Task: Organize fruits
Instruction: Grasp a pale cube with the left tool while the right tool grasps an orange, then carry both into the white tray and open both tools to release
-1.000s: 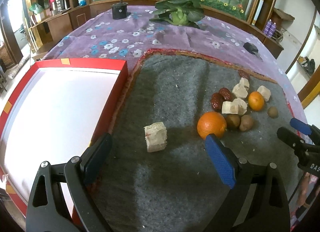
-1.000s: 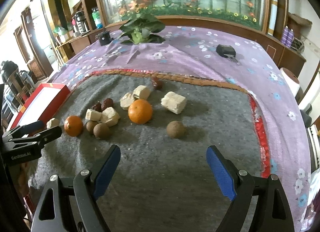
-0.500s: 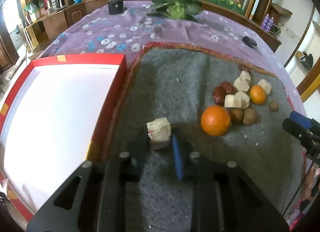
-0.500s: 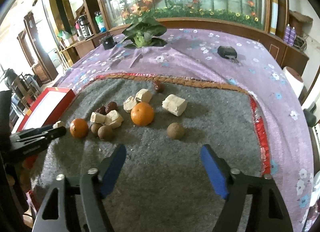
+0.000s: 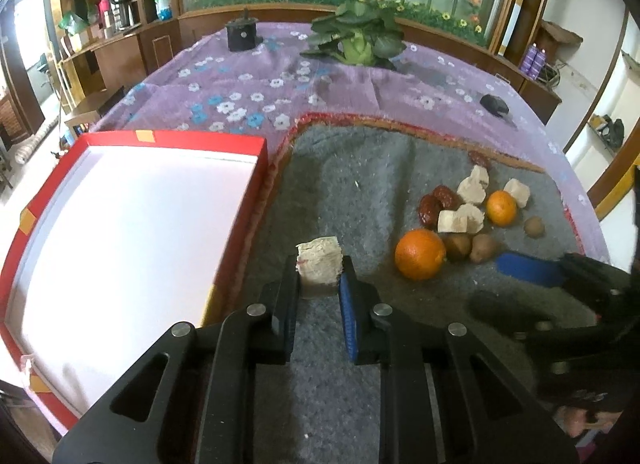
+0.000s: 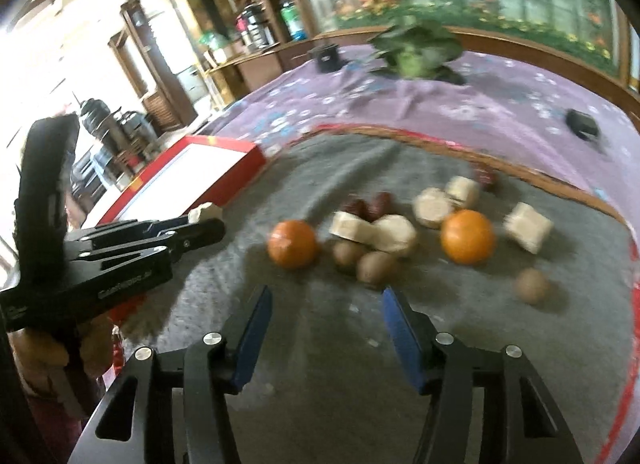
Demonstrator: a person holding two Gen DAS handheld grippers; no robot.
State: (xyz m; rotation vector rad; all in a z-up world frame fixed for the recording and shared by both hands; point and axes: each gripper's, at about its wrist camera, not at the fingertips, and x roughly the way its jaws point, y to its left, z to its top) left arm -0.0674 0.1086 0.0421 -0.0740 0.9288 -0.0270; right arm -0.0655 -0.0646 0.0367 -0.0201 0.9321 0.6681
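My left gripper [image 5: 319, 276] is shut on a pale beige cube [image 5: 319, 260] and holds it over the grey felt mat [image 5: 360, 168], just right of the red tray [image 5: 240, 200]. It also shows in the right wrist view [image 6: 204, 216] with the cube [image 6: 205, 211]. My right gripper [image 6: 326, 304] is open and empty, low over the mat, in front of a large orange [image 6: 293, 244] and brown round fruits [image 6: 376, 267]. A second orange [image 6: 467, 238], red dates [image 6: 370, 202] and more beige cubes [image 6: 528, 227] lie behind.
The red tray's white floor [image 5: 120, 244] is bare. A purple flowered cloth [image 5: 248, 104] covers the table. A green plant [image 5: 360, 40], a black cylinder [image 5: 241, 35] and a small black object [image 5: 495, 105] stand at the back.
My left gripper closed on the beige cube and lifted it slightly. My right gripper swung left and forward toward the large orange and brown fruits, still open.
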